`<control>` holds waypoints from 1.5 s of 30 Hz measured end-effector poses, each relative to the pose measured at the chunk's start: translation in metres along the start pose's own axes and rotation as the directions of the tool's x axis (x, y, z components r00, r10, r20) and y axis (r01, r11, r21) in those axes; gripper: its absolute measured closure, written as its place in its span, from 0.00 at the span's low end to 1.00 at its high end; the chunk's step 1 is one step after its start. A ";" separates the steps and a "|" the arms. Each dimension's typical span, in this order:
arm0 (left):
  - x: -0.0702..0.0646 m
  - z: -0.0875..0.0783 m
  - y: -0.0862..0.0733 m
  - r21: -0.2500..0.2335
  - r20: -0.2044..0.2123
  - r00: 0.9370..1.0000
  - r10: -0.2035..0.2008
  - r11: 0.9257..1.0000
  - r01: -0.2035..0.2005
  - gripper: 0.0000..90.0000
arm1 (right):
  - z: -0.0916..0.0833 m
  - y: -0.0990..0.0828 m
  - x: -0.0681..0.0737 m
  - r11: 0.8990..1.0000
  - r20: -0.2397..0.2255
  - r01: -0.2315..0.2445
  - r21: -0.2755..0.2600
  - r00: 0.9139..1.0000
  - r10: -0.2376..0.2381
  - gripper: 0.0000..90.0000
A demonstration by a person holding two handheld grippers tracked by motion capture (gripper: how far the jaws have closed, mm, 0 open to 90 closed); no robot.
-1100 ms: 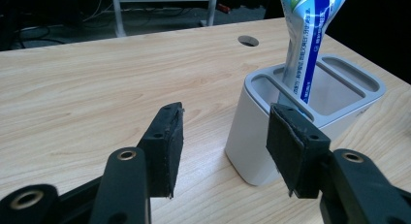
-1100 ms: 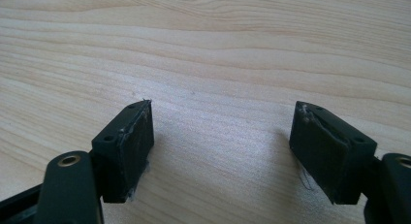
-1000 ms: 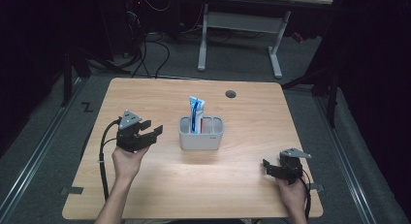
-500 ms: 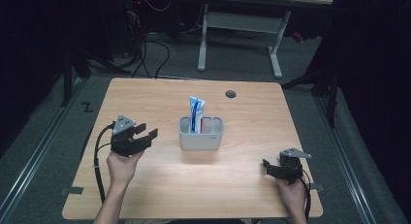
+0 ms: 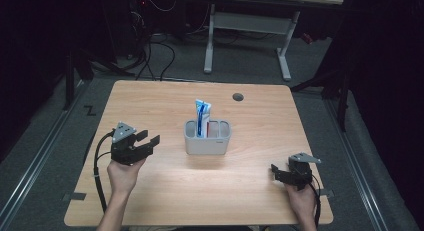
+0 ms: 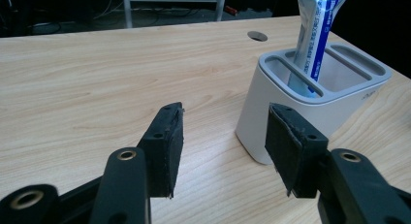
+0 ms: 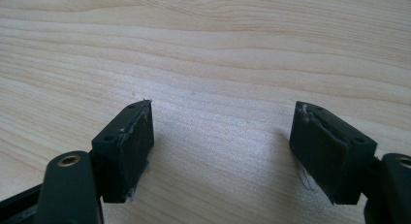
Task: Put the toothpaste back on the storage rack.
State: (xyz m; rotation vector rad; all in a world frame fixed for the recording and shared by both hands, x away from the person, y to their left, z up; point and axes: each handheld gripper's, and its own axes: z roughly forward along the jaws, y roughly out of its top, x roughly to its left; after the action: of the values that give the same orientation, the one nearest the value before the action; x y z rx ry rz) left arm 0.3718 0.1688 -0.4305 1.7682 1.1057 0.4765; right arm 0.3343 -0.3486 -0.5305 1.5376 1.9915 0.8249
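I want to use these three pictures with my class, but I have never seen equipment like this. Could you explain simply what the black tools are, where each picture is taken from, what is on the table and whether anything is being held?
A person sits at a wooden table, holding a hand tool in each hand: the left gripper and the right gripper. Each has two black jaws that pinch like tongs.

One picture comes from a fixed camera above the table. The other two come from small cameras riding on each gripper, looking out between its own jaws.

On the table stands a white holder with compartments. A blue and white tube stands in one of them. There is also a small round hole in the tabletop.

Nothing is held: both grippers are open and empty. The left one points towards the holder; the right one faces bare wood.
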 end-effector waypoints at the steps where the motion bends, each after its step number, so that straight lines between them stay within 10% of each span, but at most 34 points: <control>1: 0.000 0.000 -0.001 0.002 0.000 1.000 -0.001 1.000 0.001 0.54 | 0.000 0.000 0.000 1.000 0.000 0.000 0.000 1.000 0.000 0.27; 45: 0.011 -0.003 -0.032 0.052 -0.028 0.999 -0.045 0.998 0.046 0.52 | 0.000 0.000 0.000 1.000 0.001 0.001 0.000 1.000 -0.001 0.27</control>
State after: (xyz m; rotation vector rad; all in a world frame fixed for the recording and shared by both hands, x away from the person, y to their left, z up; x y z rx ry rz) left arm 0.3604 0.1841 -0.4590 1.7829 1.1841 0.4483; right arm 0.3343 -0.3487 -0.5305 1.5361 1.9920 0.8238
